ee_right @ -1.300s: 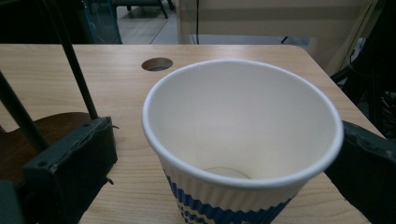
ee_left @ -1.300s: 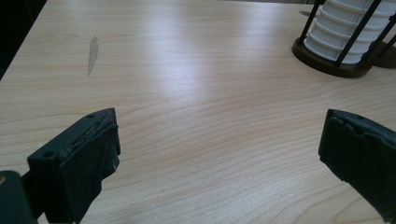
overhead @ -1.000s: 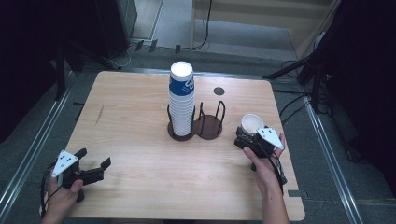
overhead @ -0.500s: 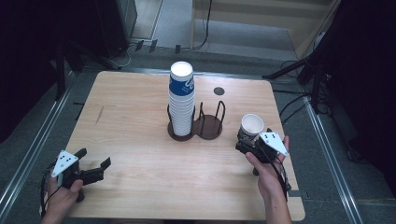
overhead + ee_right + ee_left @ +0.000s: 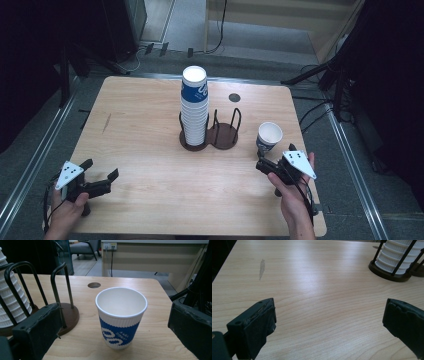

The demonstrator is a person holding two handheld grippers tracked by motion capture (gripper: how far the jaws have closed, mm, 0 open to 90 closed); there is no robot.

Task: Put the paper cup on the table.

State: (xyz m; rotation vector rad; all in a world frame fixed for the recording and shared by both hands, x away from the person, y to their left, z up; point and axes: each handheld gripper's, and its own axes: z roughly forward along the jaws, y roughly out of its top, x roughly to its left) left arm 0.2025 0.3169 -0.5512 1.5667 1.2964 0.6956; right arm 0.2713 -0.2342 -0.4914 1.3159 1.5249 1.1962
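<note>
On the light wooden table [image 5: 150, 130] stands a dark brown two-ring cup holder with black wire uprights [image 5: 222, 131]. Its left ring holds a tall stack of white ribbed paper cups [image 5: 194, 112], the topmost one banded in blue; its right ring holds nothing.

The single white ribbed paper cup with a blue band [image 5: 120, 316] stands upright on the table, just right of the holder and apart from it. Its mouth is open and its white inside holds nothing that I can see. The blue band carries white curling lettering, which I cannot read in either the right gripper view or the high view.

My right gripper [image 5: 266, 162] sits at the near right of the table, directly in front of this cup. Its jaws are spread wide, one on each side of the cup, and neither touches it.

My left gripper [image 5: 102, 181] rests at the near left corner, well apart from the cups, its jaws also spread wide over bare wood with nothing between them.

A small round hole [image 5: 234, 98] pierces the tabletop beyond the holder.
</note>
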